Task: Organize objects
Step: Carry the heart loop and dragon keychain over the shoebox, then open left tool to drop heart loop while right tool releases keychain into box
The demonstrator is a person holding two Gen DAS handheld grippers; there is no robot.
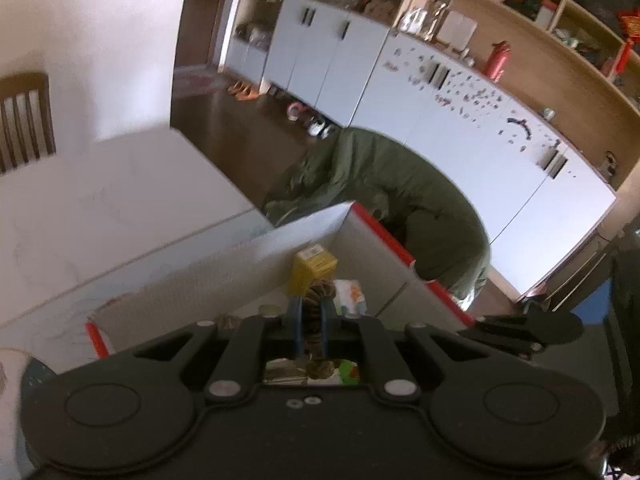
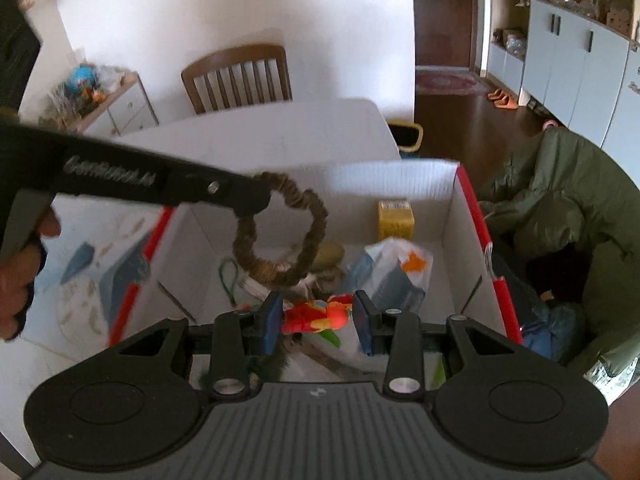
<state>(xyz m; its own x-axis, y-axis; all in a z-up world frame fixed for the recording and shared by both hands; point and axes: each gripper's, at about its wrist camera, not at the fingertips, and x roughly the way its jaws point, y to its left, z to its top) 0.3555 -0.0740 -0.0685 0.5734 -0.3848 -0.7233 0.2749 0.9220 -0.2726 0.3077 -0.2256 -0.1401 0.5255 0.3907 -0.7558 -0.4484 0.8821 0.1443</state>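
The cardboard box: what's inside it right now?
Inside the cardboard box: a yellow carton, a white plastic bag, a red-orange toy and a green cord. The right gripper hides the near floor.

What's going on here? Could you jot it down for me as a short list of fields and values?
Setting: white table in a home
Container: open white box with red edges
Left gripper: shut on a brown ruffled fabric loop, held above the box
Right gripper: open, holding nothing, above the box
In the box: yellow carton, plastic bag, colourful toy
Beside the table: green coat
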